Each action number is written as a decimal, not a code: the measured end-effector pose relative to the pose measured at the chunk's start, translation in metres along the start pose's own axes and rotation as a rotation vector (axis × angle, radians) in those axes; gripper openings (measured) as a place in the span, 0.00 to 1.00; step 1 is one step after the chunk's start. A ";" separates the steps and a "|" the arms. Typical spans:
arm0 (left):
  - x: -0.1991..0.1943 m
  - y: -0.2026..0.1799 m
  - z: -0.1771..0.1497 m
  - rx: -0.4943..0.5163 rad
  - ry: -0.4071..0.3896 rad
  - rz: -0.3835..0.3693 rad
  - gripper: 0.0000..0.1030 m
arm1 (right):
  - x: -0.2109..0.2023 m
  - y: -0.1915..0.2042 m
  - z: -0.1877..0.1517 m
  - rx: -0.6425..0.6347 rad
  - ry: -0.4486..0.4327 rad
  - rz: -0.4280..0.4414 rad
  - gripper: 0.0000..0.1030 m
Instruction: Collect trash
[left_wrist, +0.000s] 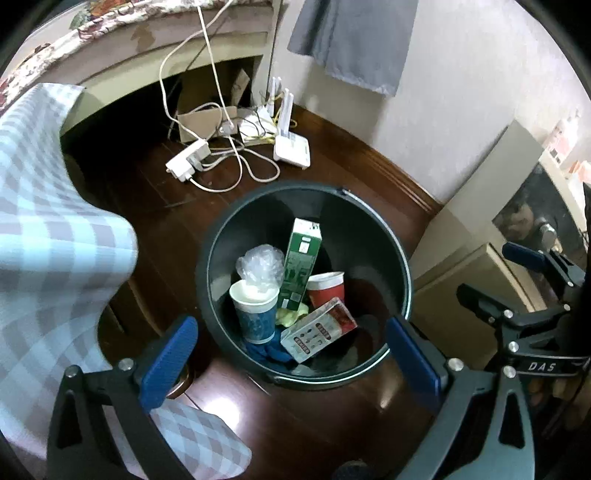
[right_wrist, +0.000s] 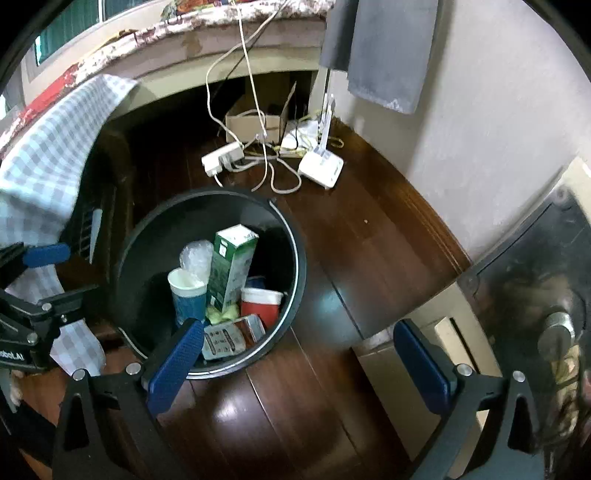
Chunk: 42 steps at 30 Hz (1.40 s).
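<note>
A black round bin (left_wrist: 221, 236) stands on the dark wood floor; it also shows in the right wrist view (right_wrist: 291, 236). Inside it are a green carton (left_wrist: 300, 266), a blue paper cup (left_wrist: 255, 314), a red cup (left_wrist: 327, 290), a crumpled clear plastic bag (left_wrist: 260, 264) and a flat red and white box (left_wrist: 319, 328). My left gripper (left_wrist: 291, 354) is open and empty, held above the bin's near rim. My right gripper (right_wrist: 301, 362) is open and empty, above the floor just right of the bin. The right gripper also shows at the left wrist view's right edge (left_wrist: 495, 273).
A checked cloth (left_wrist: 48, 221) hangs over furniture left of the bin. A power strip (left_wrist: 186, 160), cables, a white router (left_wrist: 291, 146) and a cardboard box (left_wrist: 201, 123) lie on the floor by the wall. A beige cabinet (left_wrist: 476, 229) stands at the right.
</note>
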<state>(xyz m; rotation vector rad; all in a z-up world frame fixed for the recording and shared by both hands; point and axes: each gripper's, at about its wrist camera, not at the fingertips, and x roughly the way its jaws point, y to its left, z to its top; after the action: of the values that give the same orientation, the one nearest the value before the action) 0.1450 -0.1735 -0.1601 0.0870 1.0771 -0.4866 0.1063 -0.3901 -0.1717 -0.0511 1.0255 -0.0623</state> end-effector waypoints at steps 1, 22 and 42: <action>-0.004 -0.001 0.000 0.000 -0.007 0.002 0.99 | -0.004 0.000 0.001 0.001 -0.007 0.003 1.00; -0.121 0.016 -0.012 -0.090 -0.232 0.040 0.99 | -0.109 0.039 0.024 -0.077 -0.181 0.033 1.00; -0.270 0.024 -0.045 -0.087 -0.499 0.161 0.99 | -0.258 0.106 0.036 -0.125 -0.413 0.075 1.00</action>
<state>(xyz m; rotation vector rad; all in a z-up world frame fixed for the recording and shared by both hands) 0.0156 -0.0471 0.0469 -0.0247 0.5945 -0.2928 0.0063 -0.2643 0.0589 -0.1336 0.6164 0.0783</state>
